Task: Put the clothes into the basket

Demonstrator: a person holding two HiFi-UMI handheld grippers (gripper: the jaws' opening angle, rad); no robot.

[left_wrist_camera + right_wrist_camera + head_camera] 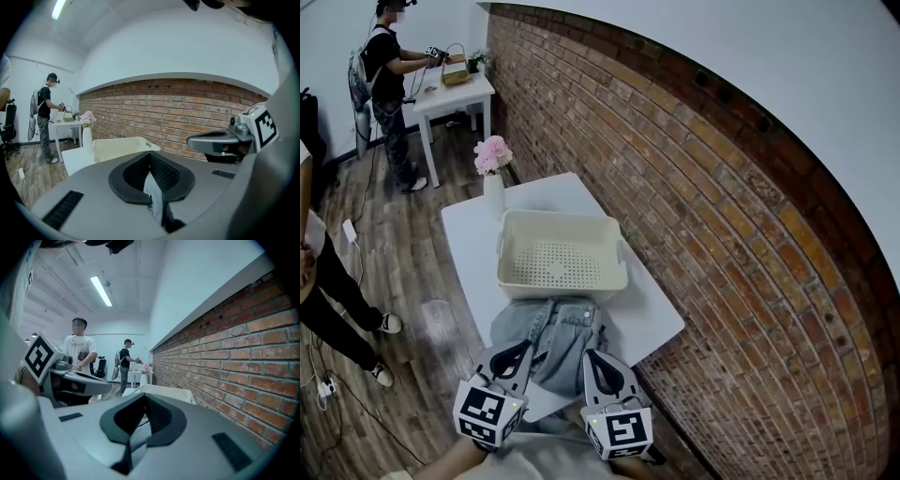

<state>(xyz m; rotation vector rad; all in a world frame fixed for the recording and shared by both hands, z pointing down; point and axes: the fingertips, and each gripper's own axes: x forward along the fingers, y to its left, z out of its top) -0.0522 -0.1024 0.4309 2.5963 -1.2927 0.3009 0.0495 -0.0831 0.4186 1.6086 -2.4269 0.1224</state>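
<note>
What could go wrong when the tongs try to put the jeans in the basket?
The jeans lie right at the white table's near edge, so a lopsided pull might slide them to the floor. The vase of pink flowers stands close beside the basket, so swinging denim could tip it. The left tongs and right tongs are both shut, so they might just shove the denim unless opened first.

Left gripper point(525, 347), right gripper point(590, 356): both closed.
</note>
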